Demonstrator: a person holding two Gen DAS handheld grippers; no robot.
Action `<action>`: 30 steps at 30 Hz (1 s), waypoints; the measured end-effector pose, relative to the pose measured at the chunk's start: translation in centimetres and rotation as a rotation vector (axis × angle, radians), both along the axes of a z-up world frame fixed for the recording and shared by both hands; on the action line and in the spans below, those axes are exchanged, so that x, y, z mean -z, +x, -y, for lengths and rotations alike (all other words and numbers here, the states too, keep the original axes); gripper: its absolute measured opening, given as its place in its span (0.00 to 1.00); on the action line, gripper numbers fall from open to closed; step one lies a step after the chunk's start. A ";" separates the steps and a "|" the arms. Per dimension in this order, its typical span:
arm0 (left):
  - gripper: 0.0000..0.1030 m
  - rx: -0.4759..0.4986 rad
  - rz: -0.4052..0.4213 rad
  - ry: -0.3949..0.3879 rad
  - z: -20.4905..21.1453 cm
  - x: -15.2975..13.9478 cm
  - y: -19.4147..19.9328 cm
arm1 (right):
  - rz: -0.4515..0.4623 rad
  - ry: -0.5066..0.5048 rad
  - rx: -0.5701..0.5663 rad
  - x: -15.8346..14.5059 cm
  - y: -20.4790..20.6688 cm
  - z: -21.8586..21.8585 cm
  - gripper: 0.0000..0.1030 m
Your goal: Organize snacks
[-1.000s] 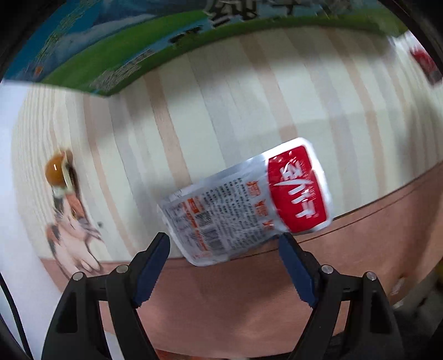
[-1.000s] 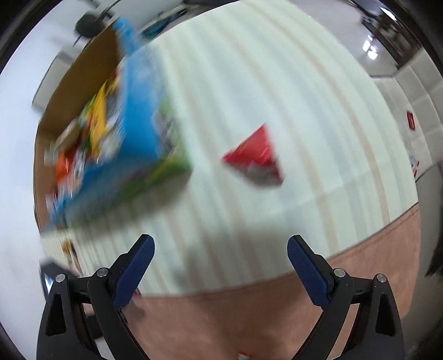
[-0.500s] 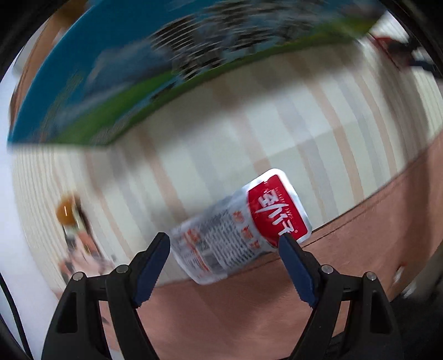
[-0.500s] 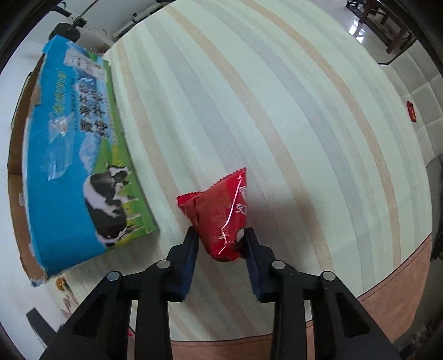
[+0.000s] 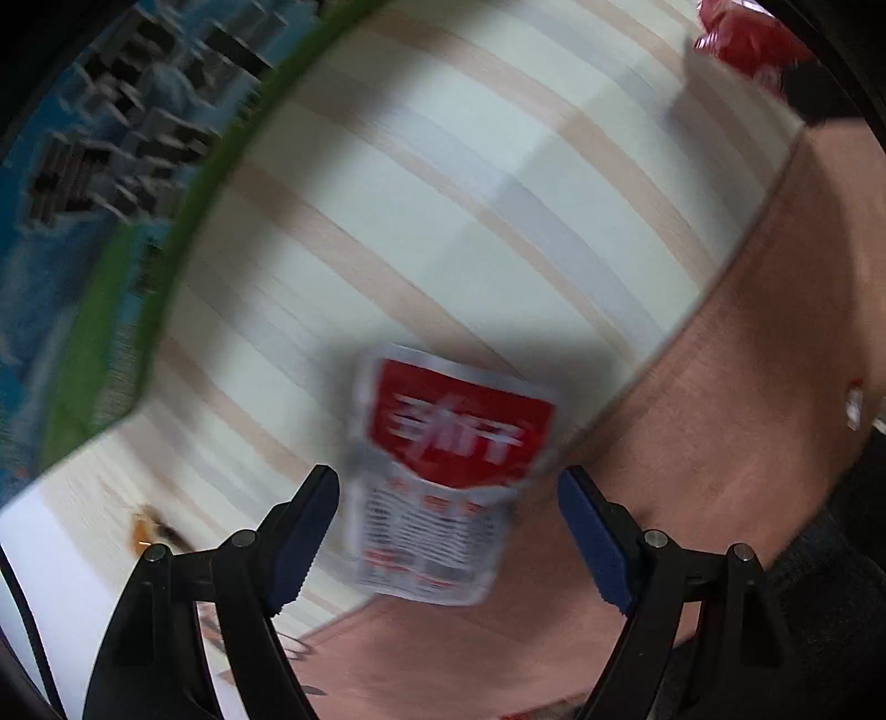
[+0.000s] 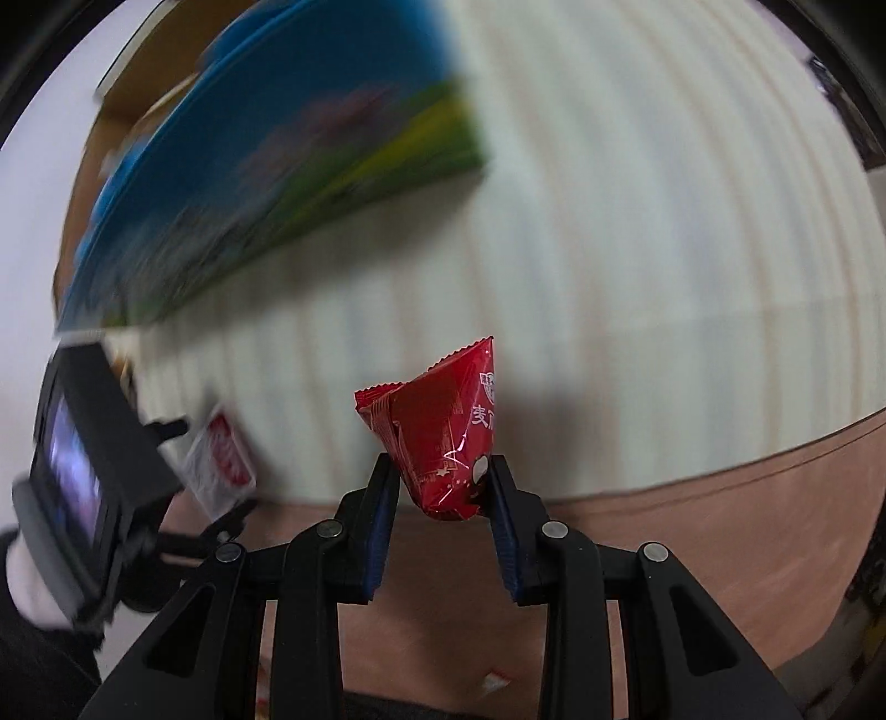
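A silver snack packet with a red label (image 5: 437,476) lies at the near edge of the striped tablecloth (image 5: 443,194). My left gripper (image 5: 448,498) is open, its fingers on either side of the packet, apart from it. My right gripper (image 6: 440,487) is shut on a red triangular snack packet (image 6: 443,437) and holds it above the table edge. That red packet also shows at the top right of the left wrist view (image 5: 742,33). The silver packet (image 6: 221,459) and the left gripper's body (image 6: 83,487) show at the left of the right wrist view.
A blue and green milk carton box (image 6: 266,183) stands on the cloth at the back left; it also fills the left of the left wrist view (image 5: 94,194). Beyond the cloth's edge is a brown floor (image 5: 747,387).
My right gripper shut on the red packet and lifted it off the cloth toward the near edge. My left gripper swung round so the silver packet now sits squarely between its fingers.
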State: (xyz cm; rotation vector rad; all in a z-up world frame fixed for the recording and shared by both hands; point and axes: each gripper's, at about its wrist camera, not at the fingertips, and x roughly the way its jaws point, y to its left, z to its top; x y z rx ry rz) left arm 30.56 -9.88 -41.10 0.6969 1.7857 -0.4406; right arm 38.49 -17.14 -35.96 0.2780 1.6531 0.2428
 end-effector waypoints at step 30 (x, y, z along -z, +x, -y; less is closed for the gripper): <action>0.43 -0.873 0.058 -0.076 -10.6 -0.6 2.5 | 0.017 0.042 -0.054 0.9 -1.8 -9.0 0.33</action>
